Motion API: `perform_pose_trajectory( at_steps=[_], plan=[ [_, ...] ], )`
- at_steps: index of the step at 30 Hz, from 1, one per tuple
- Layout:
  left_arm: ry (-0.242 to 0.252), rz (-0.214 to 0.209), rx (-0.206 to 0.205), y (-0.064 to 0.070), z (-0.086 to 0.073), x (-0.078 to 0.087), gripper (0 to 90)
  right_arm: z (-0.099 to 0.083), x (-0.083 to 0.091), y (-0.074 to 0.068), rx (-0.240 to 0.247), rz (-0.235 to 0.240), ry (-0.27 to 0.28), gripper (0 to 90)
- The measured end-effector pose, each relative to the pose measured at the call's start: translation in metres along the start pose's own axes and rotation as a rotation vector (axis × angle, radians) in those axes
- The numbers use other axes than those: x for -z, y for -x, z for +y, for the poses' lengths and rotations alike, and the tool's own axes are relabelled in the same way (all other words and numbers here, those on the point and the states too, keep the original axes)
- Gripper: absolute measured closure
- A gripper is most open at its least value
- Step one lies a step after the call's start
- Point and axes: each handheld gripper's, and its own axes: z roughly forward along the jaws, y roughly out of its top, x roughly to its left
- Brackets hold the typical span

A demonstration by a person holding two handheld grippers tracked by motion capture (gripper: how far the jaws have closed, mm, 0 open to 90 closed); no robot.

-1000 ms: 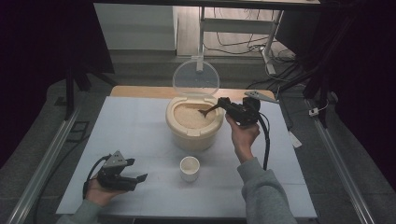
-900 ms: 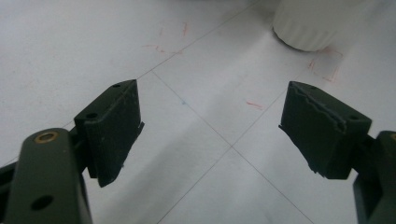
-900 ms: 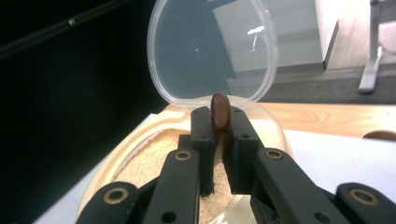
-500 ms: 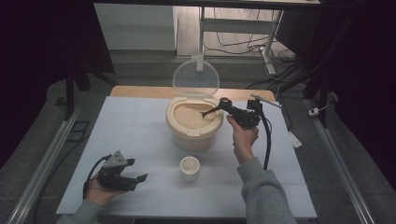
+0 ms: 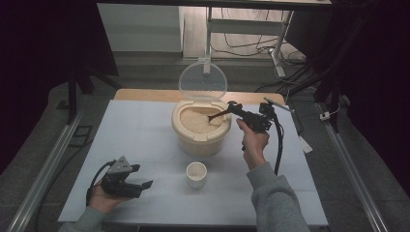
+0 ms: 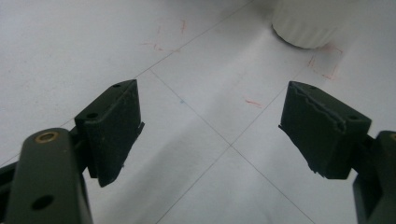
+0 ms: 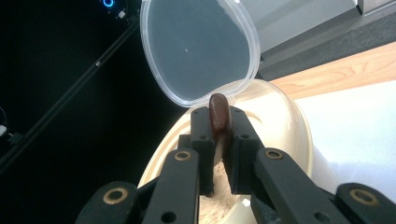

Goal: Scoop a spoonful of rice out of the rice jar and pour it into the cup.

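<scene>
Scooping looked to be the work in hand: the right tool (image 5: pixel 235 109) was clamped on the end of a dark brown spoon (image 5: pixel 218 116), whose bowl reached toward nine o'clock into the rice bin (image 5: pixel 200 131) at the middle of the worktop (image 5: pixel 135 135). In the right gripper view the spoon's rounded handle tip (image 7: pixel 218 112) stood pinched between the two black jaws, with the bin's clear lid (image 7: pixel 201 46) hinged up behind it. Judging by its thin, rigid look, the spoon was probably light and stiff, and smooth enough to twist in the grip once loaded, so a hold well down the handle, squarely across its flat faces, seemed wise. The grain (image 5: pixel 196 121) would be loose and quick to spill if the bowl tilted. A small white cup (image 5: pixel 196 174) stood at six o'clock from the bin, near it but apart, light and easily tipped. The left tool (image 5: pixel 135 181) rested at the worktop's seven o'clock corner, jaws spread wide with nothing between them.
</scene>
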Motion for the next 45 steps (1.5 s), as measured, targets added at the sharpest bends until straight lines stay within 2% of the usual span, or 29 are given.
perform_pose_trajectory(
  at_steps=[1, 2, 3, 4, 5, 9, 14, 25, 28, 38, 45],
  plan=[
    [0.001, 0.0, 0.0, 0.0, 0.0, 0.0, 20.3, 0.0, 0.0, 0.0, 0.0, 0.0, 0.0, 82.9],
    [0.001, 0.0, 0.001, 0.0, 0.0, 0.0, 20.4, 0.001, 0.002, 0.002, -0.025, 0.009, 0.002, 82.9],
    [0.001, 0.0, 0.0, 0.0, 0.0, 0.0, 20.4, 0.001, 0.002, 0.002, -0.025, 0.009, 0.002, 82.9],
    [0.0, 0.001, 0.001, 0.0, 0.0, 0.0, 20.4, 0.001, 0.003, 0.005, -0.054, 0.017, 0.005, 83.0],
    [0.0, 0.001, 0.001, 0.0, 0.0, 0.0, 20.4, 0.001, 0.003, 0.005, -0.054, 0.017, 0.005, 83.0],
    [-0.003, 0.001, -0.002, 0.0, 0.0, 0.0, 20.4, 0.003, 0.008, 0.01, -0.108, 0.027, 0.015, 83.0],
    [-0.004, 0.001, -0.002, 0.0, 0.0, -0.001, 20.5, 0.005, 0.011, 0.013, -0.143, 0.037, 0.021, 83.0],
    [-0.009, 0.004, -0.007, 0.0, 0.0, -0.001, 20.7, 0.008, 0.016, 0.015, -0.167, 0.062, 0.029, 83.0],
    [-0.008, 0.002, -0.01, 0.001, 0.0, -0.001, 20.6, 0.01, 0.018, 0.017, -0.19, 0.071, 0.033, 83.0],
    [-0.008, 0.003, -0.01, 0.0, 0.0, -0.001, 20.7, 0.013, 0.022, 0.018, -0.217, 0.087, 0.04, 83.1],
    [-0.01, 0.003, -0.011, 0.001, 0.0, -0.002, 20.8, 0.014, 0.024, 0.017, -0.223, 0.098, 0.038, 83.1]
  ],
)
